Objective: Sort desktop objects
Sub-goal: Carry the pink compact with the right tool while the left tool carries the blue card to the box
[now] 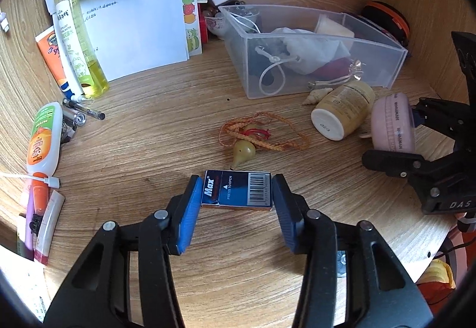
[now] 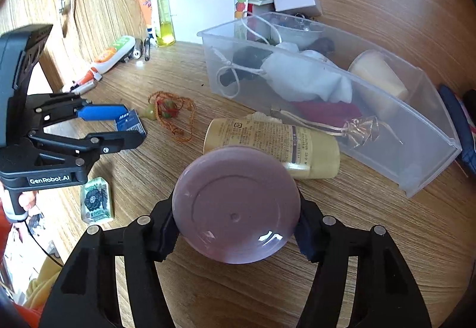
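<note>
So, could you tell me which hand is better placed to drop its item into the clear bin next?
Probably the right. The right gripper already clasps the pink jar, close to the clear bin. The left gripper, around the blue box, is farther off.

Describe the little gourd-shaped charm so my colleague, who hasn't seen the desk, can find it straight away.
Start at the clear plastic bin at the back of the wooden desk. In front of it, on bare wood, lies a loop of orange cord, just beyond the blue staple box. The gourd charm is the pale green, pear-shaped bead tied to that cord by red thread.
</note>
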`<state>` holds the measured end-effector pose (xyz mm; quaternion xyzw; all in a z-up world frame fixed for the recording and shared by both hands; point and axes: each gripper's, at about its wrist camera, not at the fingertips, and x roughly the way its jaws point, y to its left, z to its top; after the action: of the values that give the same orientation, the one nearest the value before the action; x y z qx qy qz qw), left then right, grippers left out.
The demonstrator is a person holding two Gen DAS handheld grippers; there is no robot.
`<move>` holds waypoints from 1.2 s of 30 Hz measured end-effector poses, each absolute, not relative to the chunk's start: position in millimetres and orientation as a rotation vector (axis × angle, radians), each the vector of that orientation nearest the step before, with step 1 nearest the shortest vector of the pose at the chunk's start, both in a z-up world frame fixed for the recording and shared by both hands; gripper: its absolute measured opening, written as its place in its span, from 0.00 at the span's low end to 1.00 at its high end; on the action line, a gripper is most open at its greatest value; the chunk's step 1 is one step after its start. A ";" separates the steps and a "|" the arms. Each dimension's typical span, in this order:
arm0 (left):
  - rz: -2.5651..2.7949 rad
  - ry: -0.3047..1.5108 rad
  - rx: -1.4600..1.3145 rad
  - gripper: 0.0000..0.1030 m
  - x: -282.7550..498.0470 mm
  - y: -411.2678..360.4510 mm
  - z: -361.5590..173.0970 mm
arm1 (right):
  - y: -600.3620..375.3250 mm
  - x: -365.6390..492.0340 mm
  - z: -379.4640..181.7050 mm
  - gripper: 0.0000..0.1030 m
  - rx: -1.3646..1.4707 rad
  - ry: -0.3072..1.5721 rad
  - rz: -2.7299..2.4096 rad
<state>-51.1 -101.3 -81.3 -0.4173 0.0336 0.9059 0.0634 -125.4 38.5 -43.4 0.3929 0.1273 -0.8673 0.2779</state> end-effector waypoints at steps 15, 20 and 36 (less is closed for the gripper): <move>2.836 0.043 -1.199 0.46 -39.3 -111.7 -59.7 | 85.0 -127.3 -16.7 0.58 1.027 0.067 -2.354; 2.866 0.008 -1.154 0.46 -39.0 -114.4 -45.4 | 100.0 -119.8 1.0 0.58 0.975 0.073 -2.401; 2.872 0.017 -0.910 0.46 -50.2 -84.7 24.9 | 136.3 -124.5 44.0 0.58 0.869 0.134 -2.527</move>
<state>-50.2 -84.7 24.9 -0.3014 0.0057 0.9513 0.0643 -124.5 136.3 44.0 0.3160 0.0488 -0.9189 0.2311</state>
